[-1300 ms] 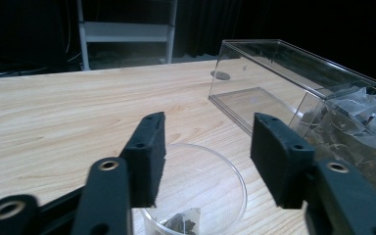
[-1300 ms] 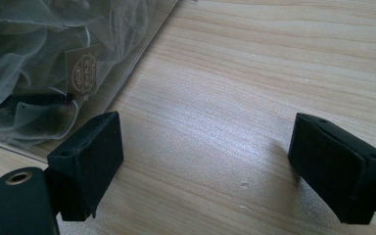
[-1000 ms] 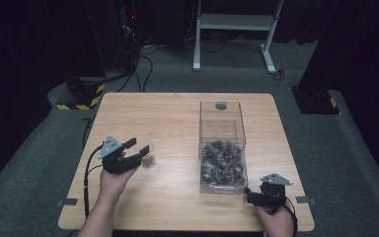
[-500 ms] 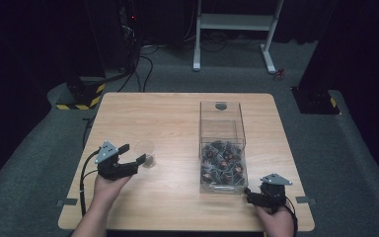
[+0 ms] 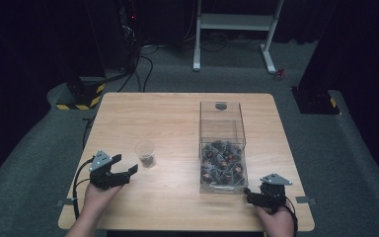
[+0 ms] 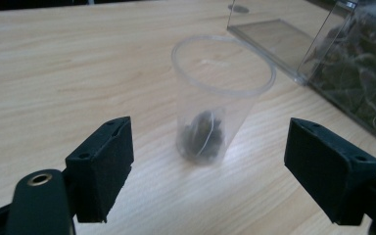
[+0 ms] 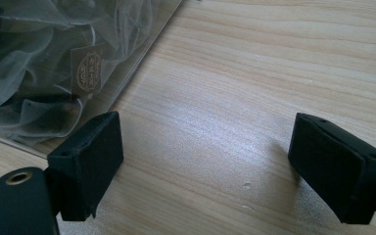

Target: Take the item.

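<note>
High view: clear plastic cup (image 5: 145, 152) stands upright on the wooden tabletop (image 5: 177, 113), left of frame centre. It holds one dark tea bag (image 5: 147, 159) at the bottom.

Left tongs (image 5: 127, 171) sit in the lower left of the frame, just below and left of the cup and clear of it. Jaws have just been opening and now stand wide; nothing is gripped. In the left gripper view the cup (image 6: 222, 98) stands beyond the two black pads (image 6: 103, 166), centred in the gap but ahead of them, no contact. The tea bag (image 6: 204, 133) is visible through the wall, its string running up the inside.

Clear plastic box (image 5: 222, 146) stands right of centre, its near half filled with tea bags; the far half looks bare.

Right tongs (image 5: 254, 196) rest at the lower right, just beside the near right corner of the box. Right gripper view: jaws wide apart over bare wood, holding nothing; the box wall and bagged contents (image 7: 44, 68) occupy the upper left of that frame.
</note>
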### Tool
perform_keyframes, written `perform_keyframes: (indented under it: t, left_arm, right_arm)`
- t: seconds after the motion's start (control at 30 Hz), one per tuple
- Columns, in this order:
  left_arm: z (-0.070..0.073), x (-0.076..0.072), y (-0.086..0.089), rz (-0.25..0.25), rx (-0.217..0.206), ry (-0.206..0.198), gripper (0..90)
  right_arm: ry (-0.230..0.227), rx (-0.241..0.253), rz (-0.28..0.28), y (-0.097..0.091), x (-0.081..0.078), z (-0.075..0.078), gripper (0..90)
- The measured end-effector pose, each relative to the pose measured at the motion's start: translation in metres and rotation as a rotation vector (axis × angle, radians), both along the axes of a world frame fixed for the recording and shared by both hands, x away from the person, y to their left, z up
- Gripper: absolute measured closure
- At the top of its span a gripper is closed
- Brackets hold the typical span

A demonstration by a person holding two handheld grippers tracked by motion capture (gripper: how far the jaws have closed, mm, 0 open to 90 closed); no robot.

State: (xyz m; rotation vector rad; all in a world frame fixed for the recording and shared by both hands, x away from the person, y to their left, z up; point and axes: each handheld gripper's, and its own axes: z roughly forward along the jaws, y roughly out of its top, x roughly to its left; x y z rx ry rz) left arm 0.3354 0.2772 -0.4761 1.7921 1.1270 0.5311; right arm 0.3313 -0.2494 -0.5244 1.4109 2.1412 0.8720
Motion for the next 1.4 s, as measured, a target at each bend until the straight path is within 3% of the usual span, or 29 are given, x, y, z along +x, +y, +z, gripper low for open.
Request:
perform_keyframes:
  t: [0.5, 0.6, 0.73, 0.87, 0.93, 1.4]
  left_arm:
    - [-0.037, -0.012, 0.01, -0.014, 0.117, 0.134, 18.7]
    - [-0.043, -0.014, 0.011, -0.013, 0.145, 0.144, 18.0]
    - [-0.05, -0.016, 0.013, -0.002, 0.162, 0.179, 17.2]
    - [-0.052, -0.019, 0.008, -0.015, 0.186, 0.177, 14.4]
    - [-0.053, -0.021, 0.005, -0.014, 0.225, 0.156, 14.1]
    - [-0.054, -0.022, 0.003, 0.026, 0.209, 0.157, 14.3]
  right_arm:
    - [0.0, 0.0, 0.0, 0.0, 0.0, 0.0, 12.9]
    - [0.0, 0.0, 0.001, 0.0, 0.0, 0.0, 12.9]
    - [0.0, 0.0, 0.001, 0.0, 0.0, 0.0, 12.9]
    - [0.0, 0.0, 0.001, 0.0, 0.0, 0.0, 12.9]
    - [0.0, 0.001, 0.0, 0.0, 0.0, 0.0, 12.9]
    - [-0.001, 0.001, 0.0, 0.0, 0.0, 0.0, 12.9]
